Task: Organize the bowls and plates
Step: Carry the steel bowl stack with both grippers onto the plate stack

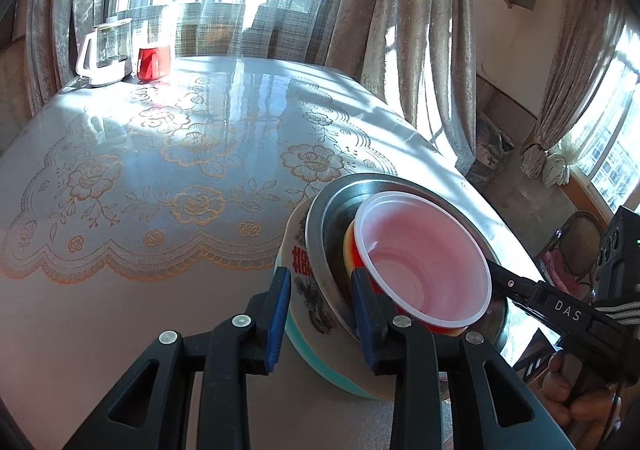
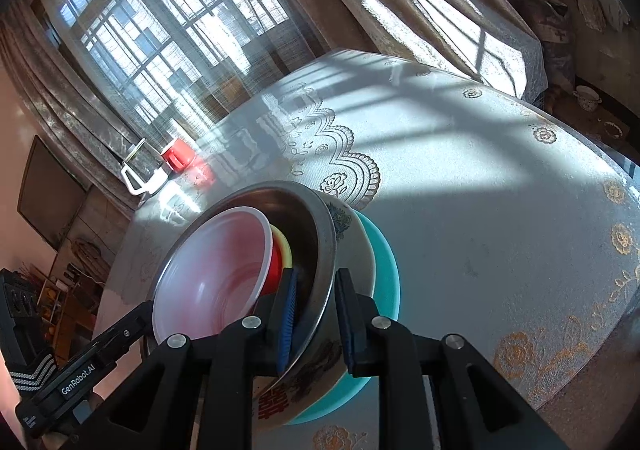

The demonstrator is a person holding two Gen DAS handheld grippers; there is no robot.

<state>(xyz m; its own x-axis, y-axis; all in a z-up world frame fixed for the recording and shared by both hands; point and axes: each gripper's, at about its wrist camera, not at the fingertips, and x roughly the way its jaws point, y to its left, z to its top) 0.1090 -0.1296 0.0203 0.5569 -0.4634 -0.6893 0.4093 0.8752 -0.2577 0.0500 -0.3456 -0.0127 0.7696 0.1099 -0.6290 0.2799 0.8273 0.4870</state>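
A nested stack sits near the table [image 1: 168,177] edge: a pink-lined plastic bowl [image 1: 424,254] inside a steel bowl [image 1: 332,217], inside a patterned ceramic bowl [image 1: 304,290], on a teal plate [image 2: 386,270]. The left gripper [image 1: 322,320] straddles the rims, its pads slightly apart from them. Only the right wrist view shows the right gripper [image 2: 318,320] clenched on the steel and ceramic rims.

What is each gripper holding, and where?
Right gripper clamps the rim of the nested steel bowl and patterned bowl. Left gripper straddles their opposite rim; its grip cannot be told.
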